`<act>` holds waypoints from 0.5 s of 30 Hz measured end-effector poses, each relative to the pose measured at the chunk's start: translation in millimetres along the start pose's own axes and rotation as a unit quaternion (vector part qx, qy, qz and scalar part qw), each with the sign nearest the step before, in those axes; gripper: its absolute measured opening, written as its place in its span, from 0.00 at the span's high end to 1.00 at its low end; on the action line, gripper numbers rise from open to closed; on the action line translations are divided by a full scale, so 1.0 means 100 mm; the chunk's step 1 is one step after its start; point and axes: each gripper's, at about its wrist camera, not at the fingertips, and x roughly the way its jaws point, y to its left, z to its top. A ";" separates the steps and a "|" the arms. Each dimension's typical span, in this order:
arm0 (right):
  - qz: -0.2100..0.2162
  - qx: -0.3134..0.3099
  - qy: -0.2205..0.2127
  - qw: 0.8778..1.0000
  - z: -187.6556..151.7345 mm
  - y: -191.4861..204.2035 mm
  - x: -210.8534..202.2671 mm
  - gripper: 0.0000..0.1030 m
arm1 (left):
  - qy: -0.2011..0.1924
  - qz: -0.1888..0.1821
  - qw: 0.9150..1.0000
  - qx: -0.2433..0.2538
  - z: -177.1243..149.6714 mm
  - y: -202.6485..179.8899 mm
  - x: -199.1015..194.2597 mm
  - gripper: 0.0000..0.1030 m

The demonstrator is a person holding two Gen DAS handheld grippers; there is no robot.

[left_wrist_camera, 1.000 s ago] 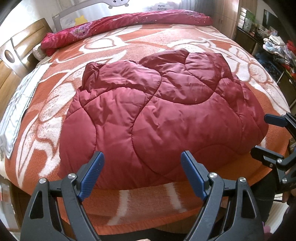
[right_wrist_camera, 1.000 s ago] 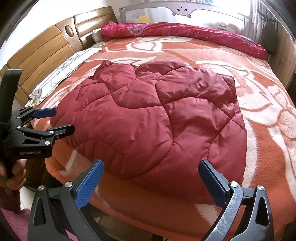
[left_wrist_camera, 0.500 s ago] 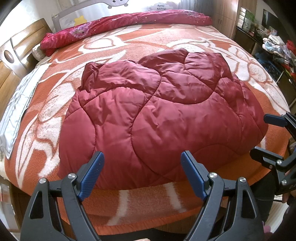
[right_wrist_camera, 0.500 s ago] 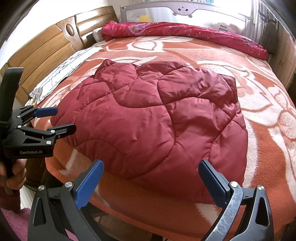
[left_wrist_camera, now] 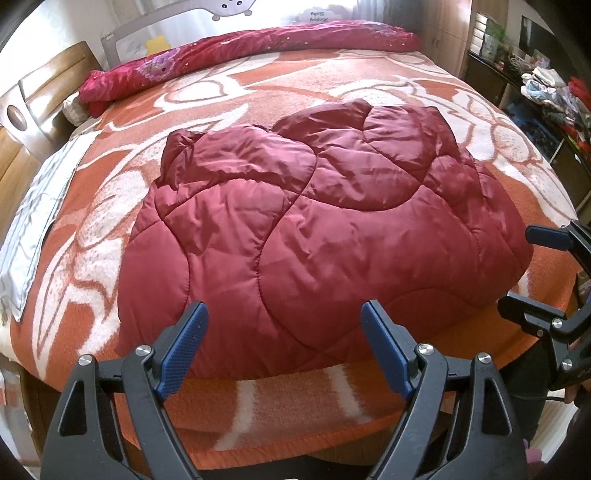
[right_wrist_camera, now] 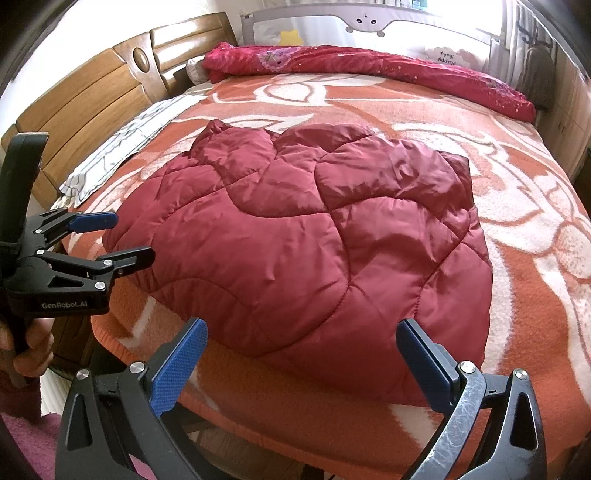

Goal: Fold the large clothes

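A dark red quilted padded garment lies folded in a rounded heap on the orange and white bed blanket; it also shows in the right wrist view. My left gripper is open and empty, hovering just off the garment's near edge. My right gripper is open and empty, hovering off the garment's near right corner. The right gripper also shows at the right edge of the left wrist view, and the left gripper at the left edge of the right wrist view.
A rolled red floral quilt lies along the far side of the bed by a grey guard rail. A wooden headboard and a striped pillow are on the left. Cluttered shelves stand to the right.
Both grippers stay open and nearly still. The garment has not moved.
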 end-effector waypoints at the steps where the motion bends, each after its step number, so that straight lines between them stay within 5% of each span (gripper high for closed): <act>1: 0.000 0.000 0.000 1.000 0.00 0.00 -0.01 0.00 | 0.000 0.000 1.000 0.000 0.00 0.00 0.00 0.17; 15: 0.001 -0.005 -0.002 1.000 0.03 0.00 -0.05 0.00 | -0.001 -0.001 1.000 0.001 0.01 -0.01 -0.02 0.17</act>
